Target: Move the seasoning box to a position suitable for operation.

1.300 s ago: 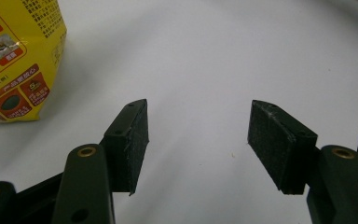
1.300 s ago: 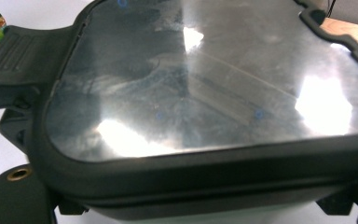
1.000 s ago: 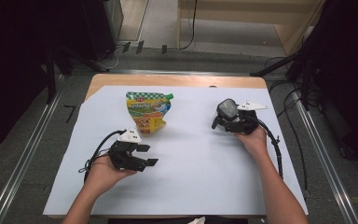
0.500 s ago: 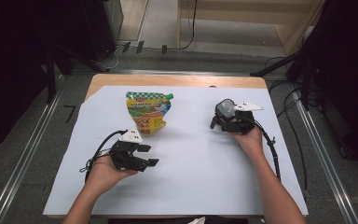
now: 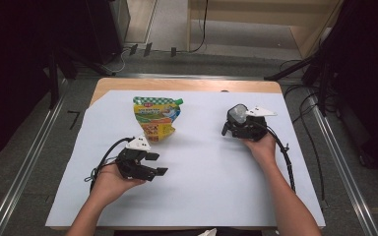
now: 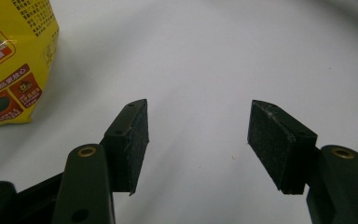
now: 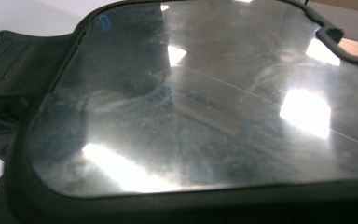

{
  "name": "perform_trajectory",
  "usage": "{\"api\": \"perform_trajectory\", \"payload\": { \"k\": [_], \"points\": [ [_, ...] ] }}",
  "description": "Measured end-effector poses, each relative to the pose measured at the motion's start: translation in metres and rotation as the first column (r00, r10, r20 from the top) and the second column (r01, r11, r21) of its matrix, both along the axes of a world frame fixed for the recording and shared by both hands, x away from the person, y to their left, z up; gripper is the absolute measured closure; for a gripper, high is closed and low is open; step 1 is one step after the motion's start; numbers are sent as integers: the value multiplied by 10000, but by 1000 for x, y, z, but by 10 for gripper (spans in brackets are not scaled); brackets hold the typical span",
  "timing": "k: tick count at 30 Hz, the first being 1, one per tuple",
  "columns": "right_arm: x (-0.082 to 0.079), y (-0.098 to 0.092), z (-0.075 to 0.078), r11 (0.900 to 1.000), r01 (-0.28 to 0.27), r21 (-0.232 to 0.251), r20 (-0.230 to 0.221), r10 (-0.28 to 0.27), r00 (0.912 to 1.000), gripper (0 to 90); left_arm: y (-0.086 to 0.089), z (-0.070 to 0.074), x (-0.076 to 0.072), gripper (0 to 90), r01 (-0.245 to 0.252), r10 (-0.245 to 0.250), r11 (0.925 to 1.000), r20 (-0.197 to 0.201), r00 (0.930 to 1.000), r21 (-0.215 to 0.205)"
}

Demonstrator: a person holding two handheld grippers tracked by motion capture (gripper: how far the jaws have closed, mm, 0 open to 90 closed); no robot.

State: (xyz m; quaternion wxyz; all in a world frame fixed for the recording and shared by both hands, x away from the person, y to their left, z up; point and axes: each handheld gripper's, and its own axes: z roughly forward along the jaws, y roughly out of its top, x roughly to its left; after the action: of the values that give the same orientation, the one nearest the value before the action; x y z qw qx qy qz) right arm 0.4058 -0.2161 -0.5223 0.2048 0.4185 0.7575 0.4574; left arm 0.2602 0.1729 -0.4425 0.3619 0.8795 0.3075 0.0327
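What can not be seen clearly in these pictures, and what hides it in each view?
- Right gripper: jaws too small in the high view; a dark glossy reflective panel covers its own view, so open or shut is unclear.
- Yellow and green printed pouch: text too small in the high view; cut off by the edge in the left gripper view.

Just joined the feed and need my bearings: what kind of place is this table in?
Probably a lab or recording workspace, not a home: a white sheet covers the wooden table, cables trail across the bare floor behind it, and metal rails flank the table. A lone snack pouch lies staged.
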Motion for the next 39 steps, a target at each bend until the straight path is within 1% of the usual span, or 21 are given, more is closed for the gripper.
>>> {"api": "perform_trajectory", "payload": {
  "k": [2,3,6,9,14,18,22,24,31,32,39],
  "points": [
    [-1,0,0,10000,-20,-18,21,20,10000,154,0,0,0,394,-14,14,10000,-10,10000,-15],
    [-2,-1,0,9999,-60,-106,64,60,10000,154,0,0,1,393,-7,7,10000,-19,10000,-7],
    [-3,-1,1,9999,-74,-94,42,75,10000,154,1,-1,1,393,-35,34,10000,-44,10000,-5],
    [-5,-3,3,10000,-70,-67,21,71,10000,154,1,-1,3,391,-33,32,10000,-75,10000,-72],
    [-12,-3,10,9999,-150,-33,147,151,9998,154,-2,-1,5,391,47,-48,9999,-76,10000,-110],
    [-19,0,16,9994,-354,44,157,353,9993,154,-4,-2,8,388,144,-144,9999,-63,9999,-81],
    [-27,4,21,9981,-607,-73,269,609,9978,154,-6,-2,11,388,181,-182,9998,-106,9998,-118],
    [-31,5,23,9978,-659,5,236,659,9975,154,-7,-2,12,387,222,-224,9997,-115,9997,-139],
    [-44,9,29,9956,-933,-3,292,932,9952,154,-12,-3,17,387,310,-311,9994,-129,9994,-121],
    [-46,10,30,9953,-966,-8,283,966,9949,154,-13,-3,18,387,312,-315,9993,-134,9994,-181],
    [-58,19,34,9911,-1331,15,305,1330,9907,154,-17,-3,23,387,472,-474,9988,-114,9988,-141]
  ]
}}
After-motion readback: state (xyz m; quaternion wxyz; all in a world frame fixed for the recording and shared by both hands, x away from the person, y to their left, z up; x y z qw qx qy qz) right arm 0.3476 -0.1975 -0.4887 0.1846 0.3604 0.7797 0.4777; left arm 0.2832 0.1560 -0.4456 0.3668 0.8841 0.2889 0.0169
